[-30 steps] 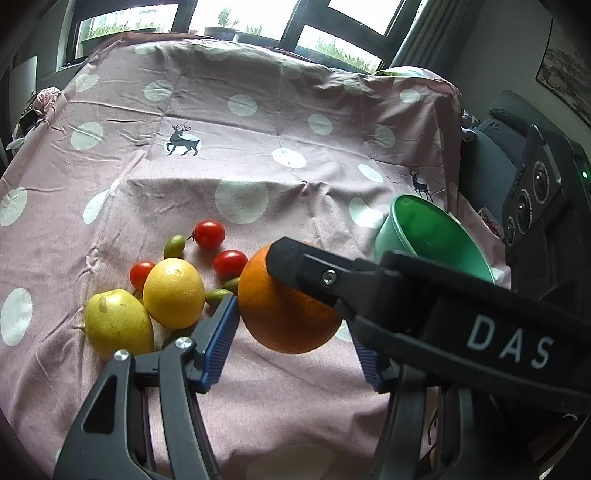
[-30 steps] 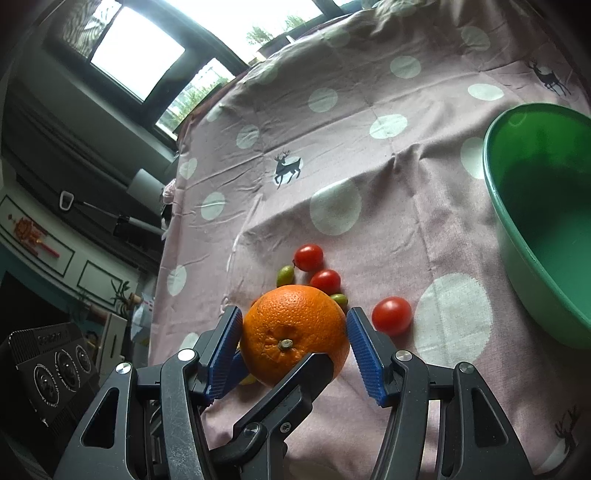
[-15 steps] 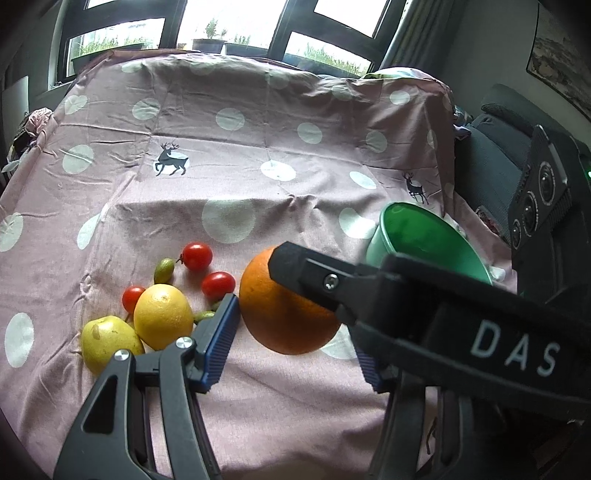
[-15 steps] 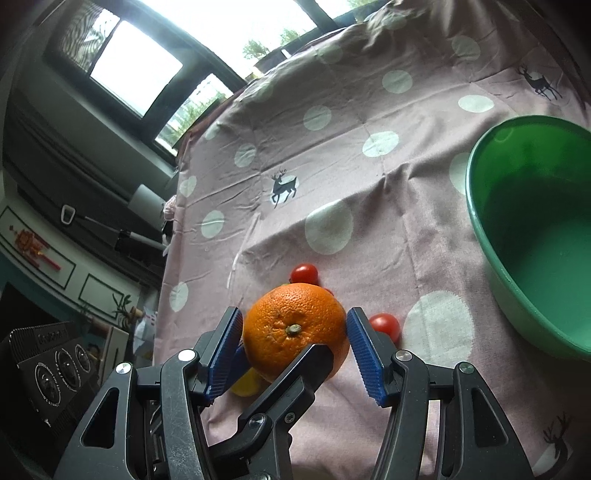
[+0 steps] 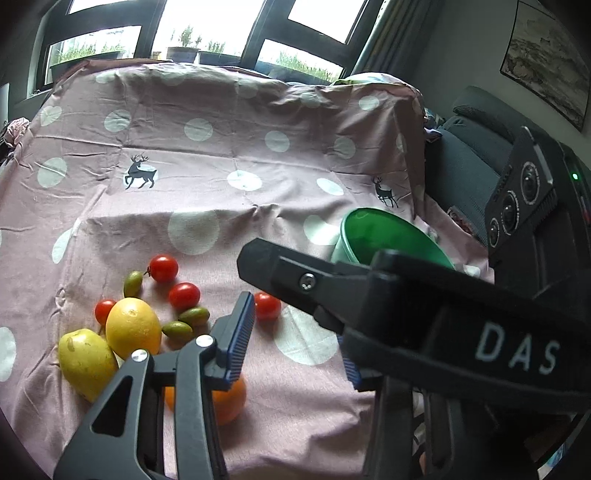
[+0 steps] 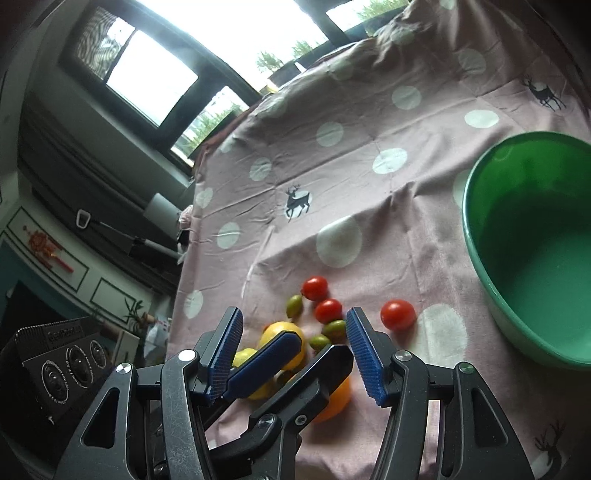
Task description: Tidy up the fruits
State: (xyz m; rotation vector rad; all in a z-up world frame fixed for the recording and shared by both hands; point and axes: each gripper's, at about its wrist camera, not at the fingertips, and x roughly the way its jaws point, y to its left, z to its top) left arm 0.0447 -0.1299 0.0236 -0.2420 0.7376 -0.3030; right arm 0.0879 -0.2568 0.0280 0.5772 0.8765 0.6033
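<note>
An orange [image 5: 227,402] lies on the pink dotted cloth [image 5: 207,155], partly hidden under my left gripper's near finger; it also shows in the right wrist view [image 6: 334,400]. My left gripper [image 5: 295,343] is open and empty above it. My right gripper [image 6: 295,347] is open and empty, crossing over the left one. A lemon [image 5: 133,328], a yellow-green fruit [image 5: 86,360], cherry tomatoes [image 5: 183,295] and small green fruits [image 5: 177,329] lie to the left. An empty green bowl [image 6: 532,236] stands to the right.
A dark sofa [image 5: 469,166] lies beyond the cloth's right edge. Windows [image 5: 207,33] run along the back. The right gripper's black body [image 5: 443,332] crosses the left wrist view.
The orange was held between the fingers a second ago; it has left them and now lies on the cloth near the front edge. Both grippers have lifted and pulled back.
</note>
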